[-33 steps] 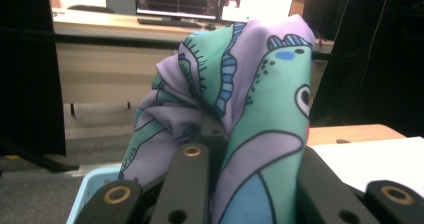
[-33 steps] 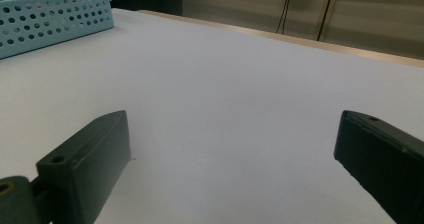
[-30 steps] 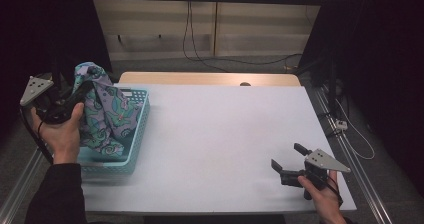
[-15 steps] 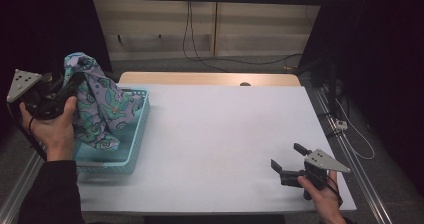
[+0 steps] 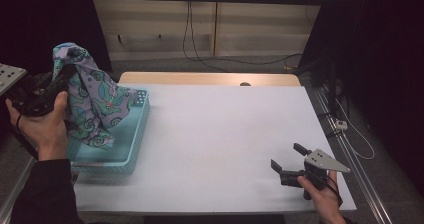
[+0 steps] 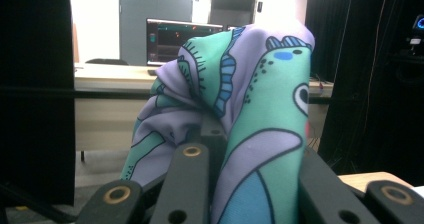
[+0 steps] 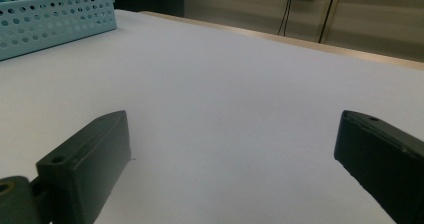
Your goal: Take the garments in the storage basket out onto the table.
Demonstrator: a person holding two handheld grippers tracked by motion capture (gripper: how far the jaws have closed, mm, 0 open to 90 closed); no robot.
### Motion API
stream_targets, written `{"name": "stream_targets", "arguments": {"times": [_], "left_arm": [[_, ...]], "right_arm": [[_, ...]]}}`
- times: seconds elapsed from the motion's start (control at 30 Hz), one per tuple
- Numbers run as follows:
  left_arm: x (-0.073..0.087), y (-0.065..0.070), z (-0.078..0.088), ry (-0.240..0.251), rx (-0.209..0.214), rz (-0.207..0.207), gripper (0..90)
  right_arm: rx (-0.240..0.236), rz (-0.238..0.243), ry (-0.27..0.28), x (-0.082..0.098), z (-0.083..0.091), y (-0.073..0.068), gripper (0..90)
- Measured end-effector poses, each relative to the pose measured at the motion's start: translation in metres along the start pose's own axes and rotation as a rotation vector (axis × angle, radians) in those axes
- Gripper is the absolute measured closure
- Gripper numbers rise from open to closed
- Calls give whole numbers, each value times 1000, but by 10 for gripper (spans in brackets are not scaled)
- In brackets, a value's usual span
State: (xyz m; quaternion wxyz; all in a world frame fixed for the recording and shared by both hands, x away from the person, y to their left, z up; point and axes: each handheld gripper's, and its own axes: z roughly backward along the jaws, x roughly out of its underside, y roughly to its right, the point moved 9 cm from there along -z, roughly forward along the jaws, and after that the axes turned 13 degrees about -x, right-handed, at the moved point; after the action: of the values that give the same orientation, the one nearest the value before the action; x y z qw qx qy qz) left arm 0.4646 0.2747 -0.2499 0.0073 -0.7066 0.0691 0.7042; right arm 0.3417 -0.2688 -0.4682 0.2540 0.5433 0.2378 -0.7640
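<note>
– White bench (image 5: 215, 134), dark curtains behind. What do the left tongs (image 5: 52, 86) hold?
– They are clamped on the patterned cloth (image 5: 92, 104), which hangs under them into the turquoise basket (image 5: 137, 134).
– And the right tongs (image 5: 292, 161)?
– Wide apart, nothing between, low over the bench, well apart from the cloth.

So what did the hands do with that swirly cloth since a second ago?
The left tool has lifted the patterned cloth higher and toward the table's left edge, so more of it hangs above the blue basket, with its lower part trailing inside. The tool stays clamped on the cloth, its jaws no wider. The right tool kept still, open and empty, low over the white table. The basket did not move.
</note>
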Motion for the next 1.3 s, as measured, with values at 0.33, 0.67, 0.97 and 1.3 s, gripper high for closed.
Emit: {"name": "stream_targets", "arguments": {"times": [0.33, 0.67, 0.97, 1.3], "left_arm": [[-15, 23, 14, 34, 48, -20, 805], [-27, 53, 26, 43, 105, -37, 805], [-26, 81, 28, 37, 177, -31, 805], [-20, 112, 20, 24, 260, -33, 805]], "right_arm": [[-3, 0, -1, 0, 0, 0, 9], [-5, -1, 0, 0, 0, -1, 9], [-6, 0, 0, 0, 0, -1, 9], [-8, -2, 3, 0, 0, -1, 9]]}}
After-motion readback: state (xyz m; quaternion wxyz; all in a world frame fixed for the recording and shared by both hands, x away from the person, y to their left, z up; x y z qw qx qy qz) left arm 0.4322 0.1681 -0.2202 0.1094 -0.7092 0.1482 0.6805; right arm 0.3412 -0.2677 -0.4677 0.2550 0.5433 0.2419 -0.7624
